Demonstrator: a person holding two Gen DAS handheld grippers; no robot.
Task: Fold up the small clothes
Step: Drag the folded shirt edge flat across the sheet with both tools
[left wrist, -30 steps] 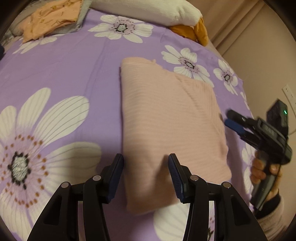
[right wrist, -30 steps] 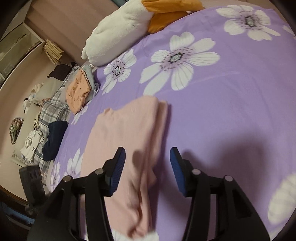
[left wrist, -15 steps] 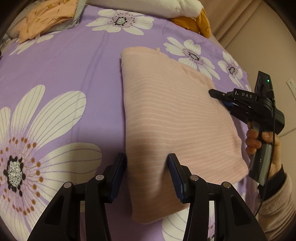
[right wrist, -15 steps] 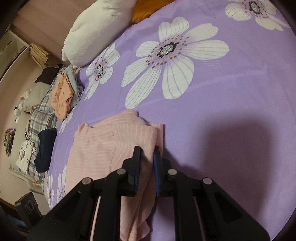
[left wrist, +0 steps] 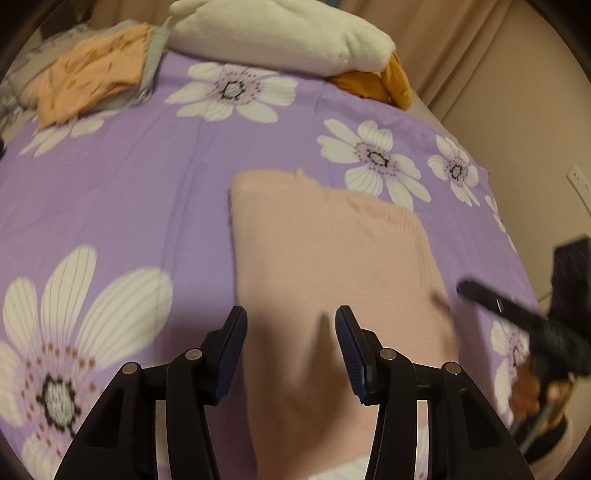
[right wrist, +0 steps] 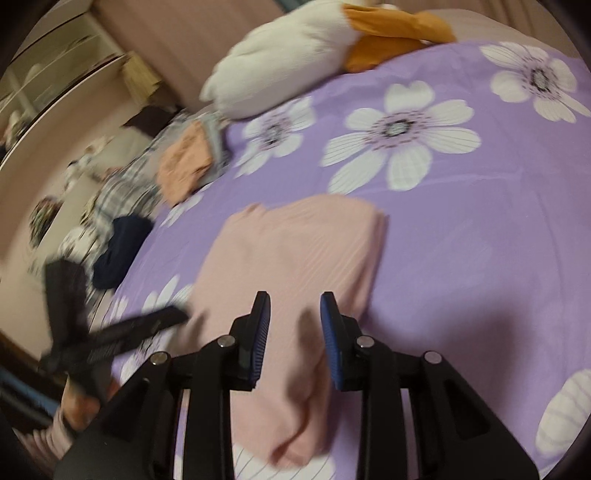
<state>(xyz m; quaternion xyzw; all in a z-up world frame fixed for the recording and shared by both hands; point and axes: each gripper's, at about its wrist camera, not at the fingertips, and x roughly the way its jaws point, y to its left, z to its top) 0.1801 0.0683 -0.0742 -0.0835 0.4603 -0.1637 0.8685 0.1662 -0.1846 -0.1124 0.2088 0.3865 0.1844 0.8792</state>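
Pink garment [right wrist: 295, 258] folded on purple bedspread [right wrist: 461, 240]
Below both grippers: left gripper [left wrist: 291, 350] half open, empty; right gripper [right wrist: 294, 341] has just been opening, grips nothing.

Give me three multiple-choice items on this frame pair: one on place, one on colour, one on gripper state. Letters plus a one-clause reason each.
1. Where does the folded pink garment lie?
A. On the purple flowered bedspread
B. On top of the white plush toy
C. On the floor beside the bed

2. What colour is the garment on the pile at the far edge of the bed?
A. Green
B. Orange
C. Black

3. How does the right gripper stand?
A. Shut on the pink garment
B. Open above the pink garment, holding nothing
C. Shut on the plush toy

Answers:
1 A, the garment rests flat on the flowered spread.
2 B, it is orange, lying on grey cloth.
3 B, its pads are apart with the cloth lying below them; its jaws have just been opening.
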